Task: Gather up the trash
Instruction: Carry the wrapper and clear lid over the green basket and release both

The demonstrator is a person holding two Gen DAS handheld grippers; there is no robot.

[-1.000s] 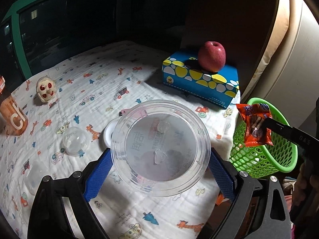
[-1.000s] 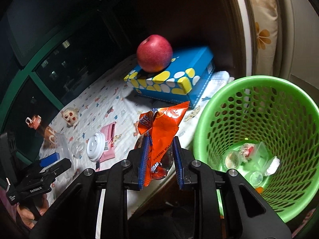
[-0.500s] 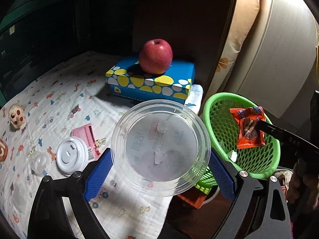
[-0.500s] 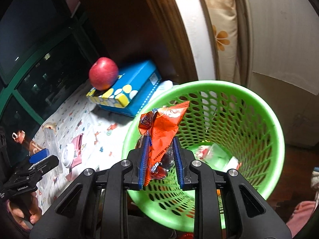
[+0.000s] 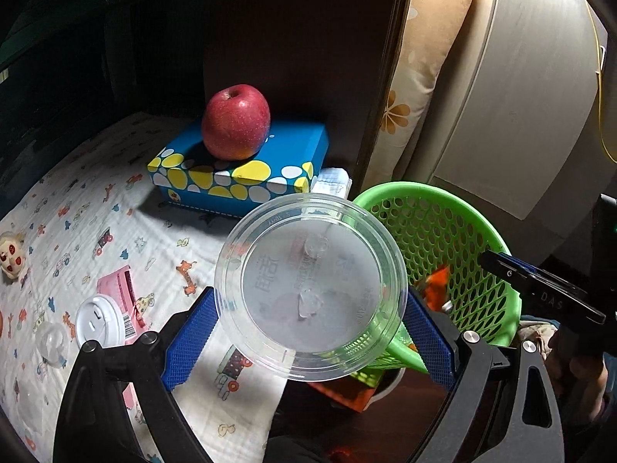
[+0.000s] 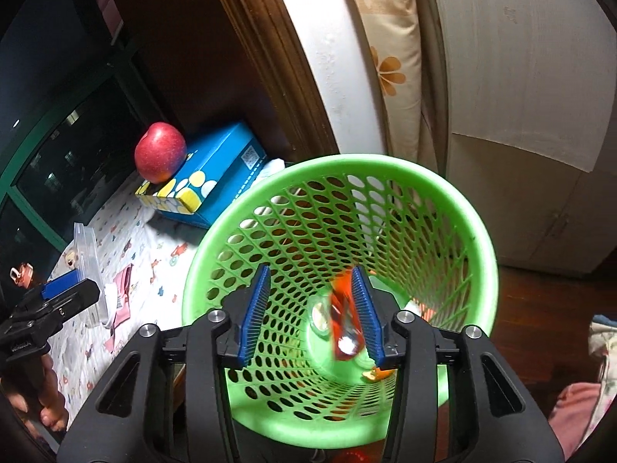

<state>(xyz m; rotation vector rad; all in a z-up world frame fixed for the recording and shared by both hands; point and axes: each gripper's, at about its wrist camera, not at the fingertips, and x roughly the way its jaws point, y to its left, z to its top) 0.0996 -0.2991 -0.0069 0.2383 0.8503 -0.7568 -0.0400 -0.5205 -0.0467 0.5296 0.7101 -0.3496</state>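
We are holding the right gripper point(image 6: 314, 310) over the green basket point(image 6: 443, 200) that fills the centre of the right wrist view. Its jaws have just been opening and are standing partly apart, and the orange wrapper point(image 6: 343, 318), blurred, is lying loose between the blue pads, down inside the basket and free of both. We are gripping a clear plastic cup point(image 5: 310, 297) with the left gripper point(image 5: 308, 341), both blue pads pressing on its sides at the lower centre of the left wrist view, just left of the basket. At the upper left, a red apple point(image 5: 235, 121) is sitting on a blue spotted box point(image 5: 239, 169) on the printed cloth point(image 5: 96, 216).
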